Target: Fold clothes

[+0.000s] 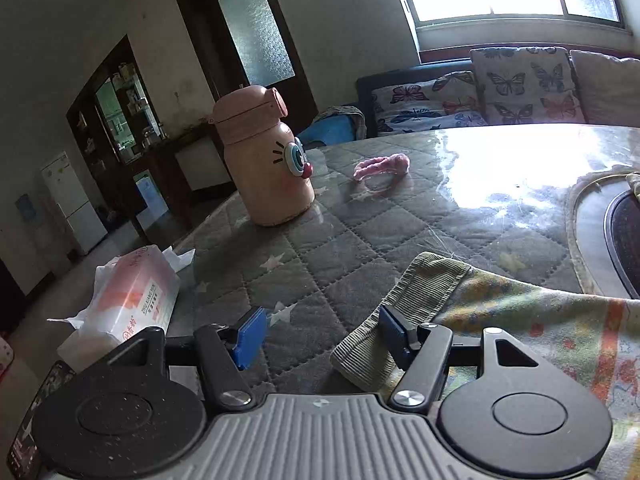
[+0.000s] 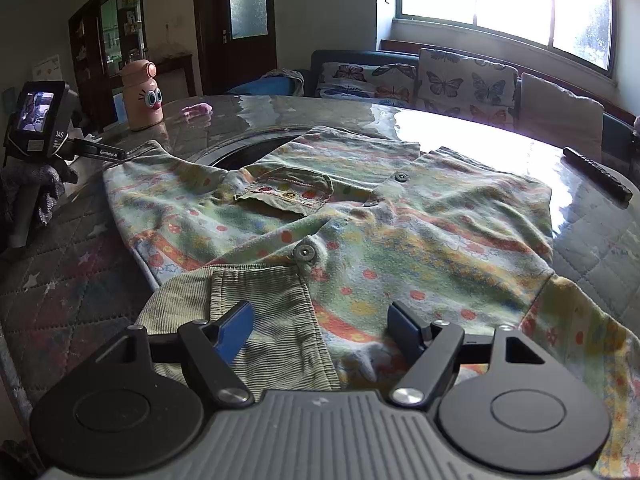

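Observation:
A child's green patterned jacket (image 2: 400, 220) with snap buttons lies spread on the quilted table (image 2: 60, 280). Its corduroy cuffs show in both views. My right gripper (image 2: 320, 332) is open, low over the near corduroy cuff (image 2: 260, 320) and hem, holding nothing. My left gripper (image 1: 324, 336) is open at the jacket's left sleeve; its right finger rests against the corduroy cuff (image 1: 420, 296), its left finger over bare table. The left gripper's body also shows in the right wrist view (image 2: 40, 120).
A pink character bottle (image 1: 260, 160) and a pink hair band (image 1: 380, 166) stand on the far table. A tissue pack (image 1: 132, 296) sits at the left edge. A dark round inset (image 1: 624, 236) lies mid-table, partly under the jacket. A black remote (image 2: 596, 174) lies far right. A sofa stands behind.

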